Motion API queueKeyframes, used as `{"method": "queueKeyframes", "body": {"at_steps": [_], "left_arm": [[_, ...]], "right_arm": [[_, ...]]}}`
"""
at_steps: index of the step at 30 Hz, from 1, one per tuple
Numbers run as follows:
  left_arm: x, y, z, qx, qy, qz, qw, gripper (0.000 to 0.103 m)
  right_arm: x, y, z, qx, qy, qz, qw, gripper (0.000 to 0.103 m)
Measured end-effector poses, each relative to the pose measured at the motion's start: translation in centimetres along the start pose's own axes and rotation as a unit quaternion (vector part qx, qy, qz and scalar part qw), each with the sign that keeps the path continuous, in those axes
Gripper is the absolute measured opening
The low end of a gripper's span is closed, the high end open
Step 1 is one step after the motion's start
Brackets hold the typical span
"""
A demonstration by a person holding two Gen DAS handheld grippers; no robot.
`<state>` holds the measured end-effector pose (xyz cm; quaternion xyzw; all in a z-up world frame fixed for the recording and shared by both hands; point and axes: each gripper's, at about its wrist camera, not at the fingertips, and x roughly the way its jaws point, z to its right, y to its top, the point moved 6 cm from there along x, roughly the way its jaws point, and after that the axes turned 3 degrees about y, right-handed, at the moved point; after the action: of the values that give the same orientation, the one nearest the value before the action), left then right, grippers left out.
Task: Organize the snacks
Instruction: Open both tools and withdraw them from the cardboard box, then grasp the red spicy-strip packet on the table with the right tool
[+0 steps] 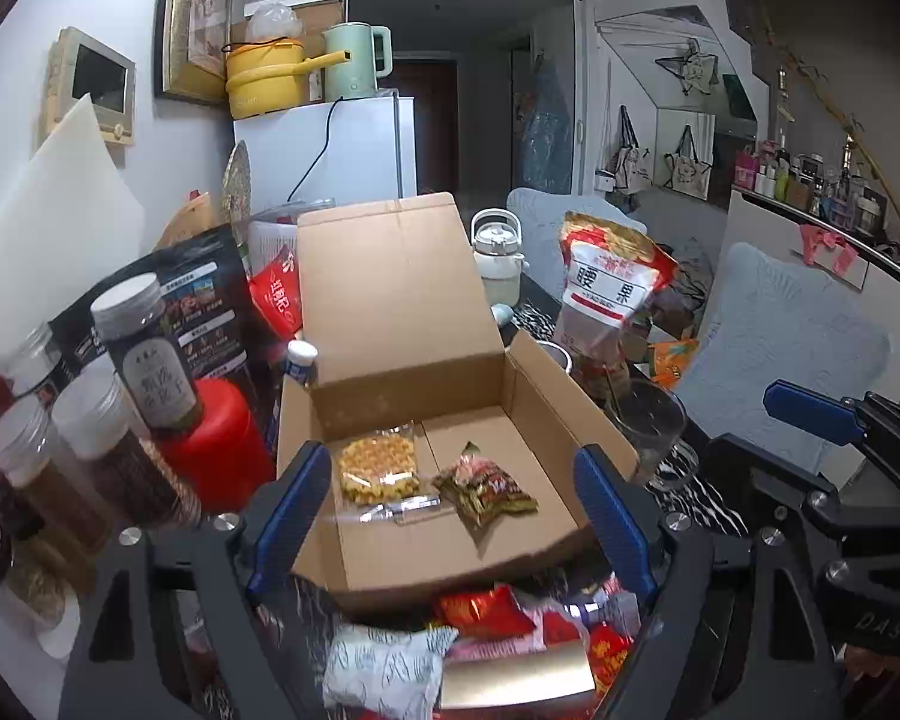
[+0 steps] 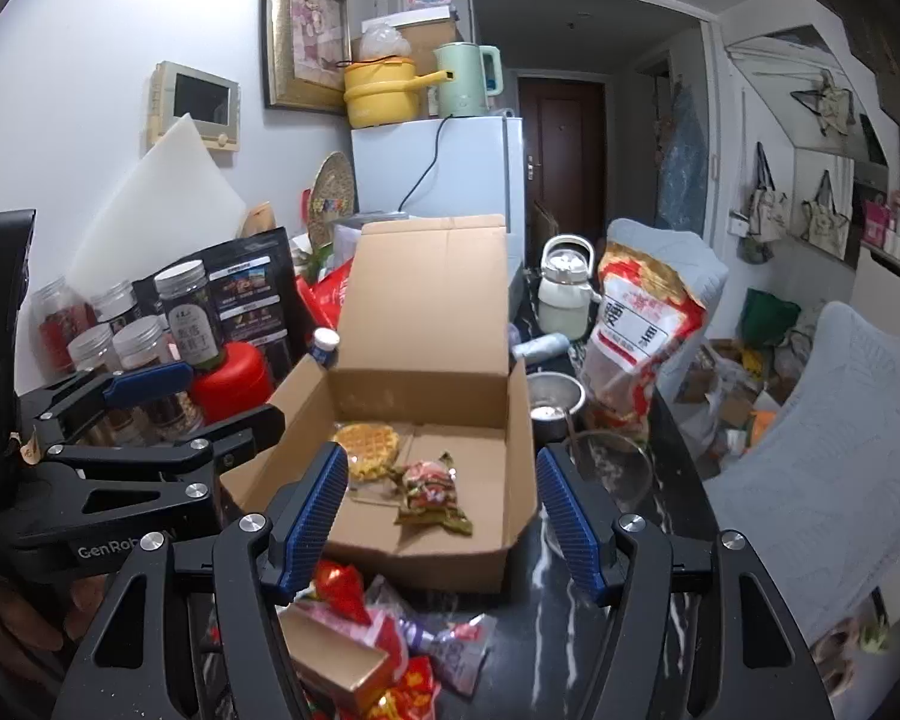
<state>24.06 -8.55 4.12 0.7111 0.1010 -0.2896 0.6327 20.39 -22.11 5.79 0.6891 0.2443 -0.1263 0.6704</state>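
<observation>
Cardboard box point(image 1: 450, 420) taken as landmark; lid stood upright at the far side. Two packets are seen on its floor: waffle packet point(image 1: 380, 468) toward the left wall, green-and-red packet point(image 1: 486, 489) just beside it toward the middle.

Loose snack pile point(image 1: 486, 642) lies on the dark table just in front of the box's near wall: red foil packets, a white patterned pouch point(image 1: 384, 669), a gold carton point(image 2: 333, 660).

Left gripper point(image 1: 450, 516) and right gripper point(image 2: 444, 516) are both held above that pile, fingers apart, nothing between them.

Foil packets are judged light, soft, crinkly and slippery, best pinched at a crimped end seam. Carton is judged stiff, best taken across its narrow sides. Waffle is judged crushable
</observation>
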Motion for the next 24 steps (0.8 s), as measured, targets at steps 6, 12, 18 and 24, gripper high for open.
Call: {"method": "queueKeyframes", "body": {"at_steps": [6, 12, 18, 24], "left_arm": [[-2.3, -2.1, -0.1, 0.004, 0.006, -0.002, 1.0, 0.083], [-4.4, -4.3, -0.8, -0.001, 0.02, 0.0, 0.9998, 0.083], [-5.1, -7.0, -1.6, -0.004, 0.022, -0.022, 0.9995, 0.083], [-4.4, -9.9, -2.4, -0.013, 0.012, -0.057, 0.9982, 0.083]], "right_arm": [[-1.4, -1.5, -0.9, 0.0, 0.009, 0.004, 1.0, 0.07], [-1.8, -3.6, -2.6, 0.001, 0.04, -0.003, 0.999, 0.07], [-1.6, -6.9, -4.0, 0.013, 0.058, -0.026, 0.998, 0.07], [-0.5, -9.8, -4.8, 0.018, 0.063, -0.055, 0.996, 0.07]]}}
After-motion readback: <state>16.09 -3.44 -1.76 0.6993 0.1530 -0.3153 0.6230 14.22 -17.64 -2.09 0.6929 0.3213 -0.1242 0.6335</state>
